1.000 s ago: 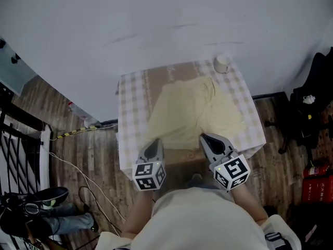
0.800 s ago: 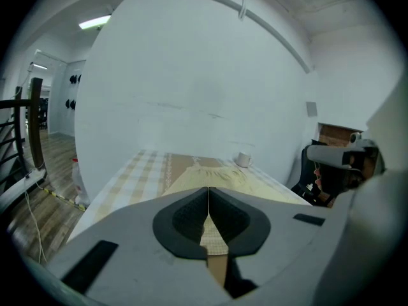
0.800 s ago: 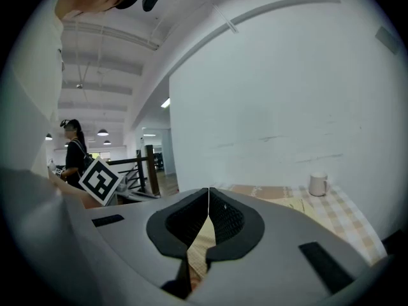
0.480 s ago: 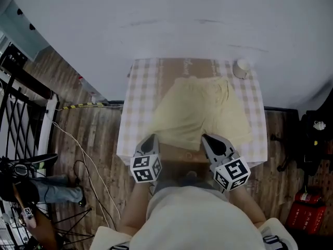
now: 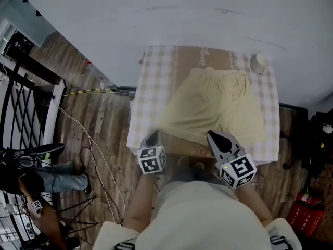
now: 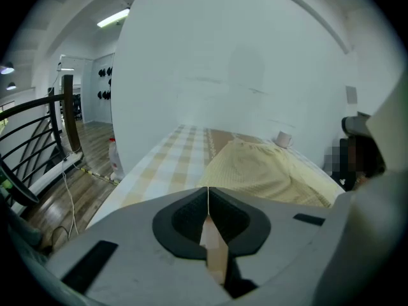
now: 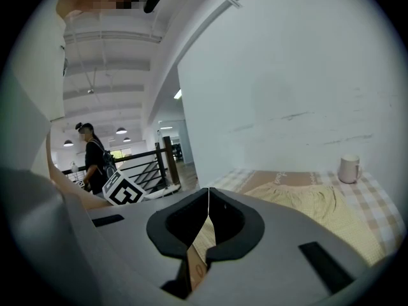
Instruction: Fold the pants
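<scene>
The head view alone gave the full outline: pale yellow pants (image 5: 218,105) lay flat and unfolded on the checked table (image 5: 151,82), waistband toward the wall, with a white mug (image 5: 258,63) at the far corner. The left gripper view showed the cloth's fine waffle weave. The left gripper (image 5: 152,136) and right gripper (image 5: 213,135) stood at the near table edge, each with its jaws closed together and gripping nothing. Only the right gripper view showed a person (image 7: 95,161) by a railing.

Left gripper (image 6: 208,199) jaws together, empty; yellow pants (image 6: 268,174) ahead on checked table (image 6: 175,155).
</scene>
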The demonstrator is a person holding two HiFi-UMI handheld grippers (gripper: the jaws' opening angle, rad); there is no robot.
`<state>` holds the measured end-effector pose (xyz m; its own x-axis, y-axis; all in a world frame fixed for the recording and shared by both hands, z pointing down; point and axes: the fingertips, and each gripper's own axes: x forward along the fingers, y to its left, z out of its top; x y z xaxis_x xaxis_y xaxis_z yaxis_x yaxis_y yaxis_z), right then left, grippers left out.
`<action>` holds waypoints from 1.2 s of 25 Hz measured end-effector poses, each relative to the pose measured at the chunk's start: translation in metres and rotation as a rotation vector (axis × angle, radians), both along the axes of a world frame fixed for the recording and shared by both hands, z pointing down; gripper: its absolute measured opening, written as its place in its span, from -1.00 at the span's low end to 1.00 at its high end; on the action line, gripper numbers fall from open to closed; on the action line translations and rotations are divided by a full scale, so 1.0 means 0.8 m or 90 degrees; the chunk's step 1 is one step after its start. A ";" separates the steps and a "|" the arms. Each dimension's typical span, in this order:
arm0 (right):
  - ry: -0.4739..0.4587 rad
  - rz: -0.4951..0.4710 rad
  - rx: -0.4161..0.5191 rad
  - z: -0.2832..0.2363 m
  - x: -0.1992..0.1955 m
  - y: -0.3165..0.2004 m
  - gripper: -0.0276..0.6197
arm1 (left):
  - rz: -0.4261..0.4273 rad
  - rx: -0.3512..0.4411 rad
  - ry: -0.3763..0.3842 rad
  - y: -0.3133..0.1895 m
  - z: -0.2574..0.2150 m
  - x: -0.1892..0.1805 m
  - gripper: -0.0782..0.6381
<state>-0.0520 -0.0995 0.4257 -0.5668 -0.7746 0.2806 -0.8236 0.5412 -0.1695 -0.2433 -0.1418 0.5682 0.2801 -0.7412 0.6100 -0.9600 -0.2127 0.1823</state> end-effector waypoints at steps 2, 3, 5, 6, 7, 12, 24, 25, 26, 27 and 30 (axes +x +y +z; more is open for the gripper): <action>0.004 0.004 -0.009 0.004 -0.002 -0.003 -0.91 | -0.002 -0.015 -0.001 -0.005 0.012 -0.007 -0.77; 0.006 0.006 -0.014 0.007 -0.003 -0.005 -0.91 | -0.002 -0.024 0.000 -0.008 0.018 -0.010 -0.77; 0.011 0.007 -0.021 0.010 -0.006 -0.008 -0.91 | 0.004 -0.036 0.003 -0.014 0.027 -0.011 -0.77; 0.013 0.007 -0.022 0.010 -0.008 -0.009 -0.91 | 0.010 -0.039 0.006 -0.016 0.030 -0.010 -0.76; 0.015 0.008 -0.022 0.010 -0.010 -0.010 -0.91 | 0.017 -0.042 0.010 -0.018 0.032 -0.009 -0.76; 0.017 0.019 -0.029 0.013 -0.016 -0.008 -0.91 | 0.028 -0.052 0.008 -0.027 0.041 -0.009 -0.76; 0.029 0.024 -0.038 0.018 -0.039 -0.003 -0.91 | 0.088 -0.101 -0.007 -0.031 0.060 -0.008 -0.52; 0.031 0.024 -0.039 0.018 -0.041 -0.003 -0.91 | 0.091 -0.104 -0.009 -0.032 0.062 -0.007 -0.52; 0.033 0.025 -0.040 0.019 -0.043 -0.003 -0.91 | 0.094 -0.107 -0.012 -0.033 0.063 -0.007 -0.52; 0.035 0.026 -0.041 0.019 -0.045 -0.003 -0.91 | 0.097 -0.109 -0.015 -0.034 0.065 -0.007 -0.52; 0.040 0.031 -0.043 0.022 -0.049 -0.004 -0.91 | 0.116 -0.119 -0.023 -0.034 0.070 -0.001 -0.52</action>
